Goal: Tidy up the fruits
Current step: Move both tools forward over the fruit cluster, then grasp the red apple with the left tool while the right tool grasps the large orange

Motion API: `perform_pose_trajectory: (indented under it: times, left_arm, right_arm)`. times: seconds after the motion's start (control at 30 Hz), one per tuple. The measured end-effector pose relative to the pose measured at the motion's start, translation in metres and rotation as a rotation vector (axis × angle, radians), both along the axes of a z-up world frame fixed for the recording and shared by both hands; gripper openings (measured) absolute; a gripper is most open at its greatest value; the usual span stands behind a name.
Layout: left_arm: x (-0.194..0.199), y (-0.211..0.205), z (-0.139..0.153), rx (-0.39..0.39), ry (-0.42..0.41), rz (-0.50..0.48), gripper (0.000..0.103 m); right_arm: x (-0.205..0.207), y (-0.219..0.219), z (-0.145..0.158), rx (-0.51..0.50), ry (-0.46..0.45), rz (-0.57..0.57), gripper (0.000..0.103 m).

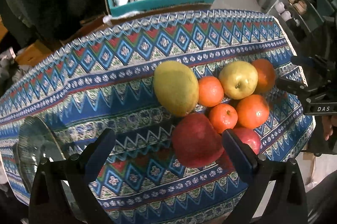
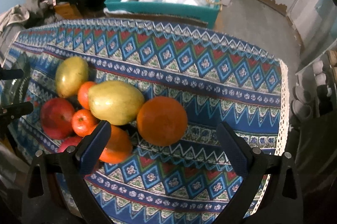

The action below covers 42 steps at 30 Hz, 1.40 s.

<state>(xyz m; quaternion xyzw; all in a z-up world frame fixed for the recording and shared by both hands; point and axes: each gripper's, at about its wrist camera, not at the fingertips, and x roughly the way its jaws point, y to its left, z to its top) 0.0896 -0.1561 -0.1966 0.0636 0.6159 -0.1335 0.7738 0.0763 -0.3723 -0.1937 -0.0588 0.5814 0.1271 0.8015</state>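
Note:
A pile of fruit lies on the patterned tablecloth (image 1: 126, 68). It holds a green-yellow mango (image 1: 175, 88), a yellow apple (image 1: 239, 79), several oranges and two red apples. My left gripper (image 1: 170, 148) is open, low over the cloth, with the larger red apple (image 1: 195, 139) between its fingers, close to the right one and not gripped. My right gripper (image 2: 163, 148) is open too. A big orange (image 2: 162, 120) sits just ahead of its gap, apart from both fingers. Another orange (image 2: 118, 146) is partly hidden behind its left finger (image 2: 94, 146). The yellow apple (image 2: 115, 101) lies beyond.
A clear glass bowl (image 1: 35, 146) stands at the left of the cloth. Behind the table is a teal box (image 1: 160, 0) full of plastic bags. A shelf with cups (image 1: 294, 6) stands to the right. The cloth's lace edge (image 2: 284, 97) marks the table's right side.

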Motion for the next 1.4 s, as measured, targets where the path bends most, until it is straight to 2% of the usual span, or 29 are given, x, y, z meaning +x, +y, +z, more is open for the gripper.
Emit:
perform_pose_trajectory:
  times: [0.3, 0.63, 0.77, 0.83, 0.97, 1.1, 1.4]
  left_arm:
    - [-0.001, -0.007, -0.027, -0.006, 0.068, -0.018, 0.102]
    - [-0.003, -0.014, -0.05, -0.079, 0.143, -0.036, 0.102]
    - [-0.008, -0.017, -0.06, -0.125, 0.195, -0.05, 0.089]
    - [-0.009, -0.018, -0.062, -0.141, 0.198, -0.046, 0.087]
    - [-0.007, -0.017, -0.064, -0.218, 0.226, -0.04, 0.075]
    - [-0.011, -0.016, -0.064, -0.224, 0.204, -0.044, 0.075]
    - [-0.018, -0.008, -0.057, -0.151, 0.115, -0.064, 0.075]
  right_arm:
    - [0.014, -0.001, -0.031, 0.004, 0.083, 0.011, 0.096]
    - [0.024, -0.005, -0.056, 0.037, 0.133, 0.005, 0.086]
    - [0.025, -0.004, -0.067, 0.064, 0.155, -0.001, 0.079]
    - [0.026, -0.006, -0.068, 0.098, 0.153, -0.008, 0.071]
    - [0.023, -0.004, -0.07, 0.106, 0.126, -0.044, 0.07]
    - [0.014, -0.004, -0.065, 0.086, 0.098, -0.058, 0.069]
    - [-0.011, 0.0, -0.045, 0.069, 0.004, -0.119, 0.069]
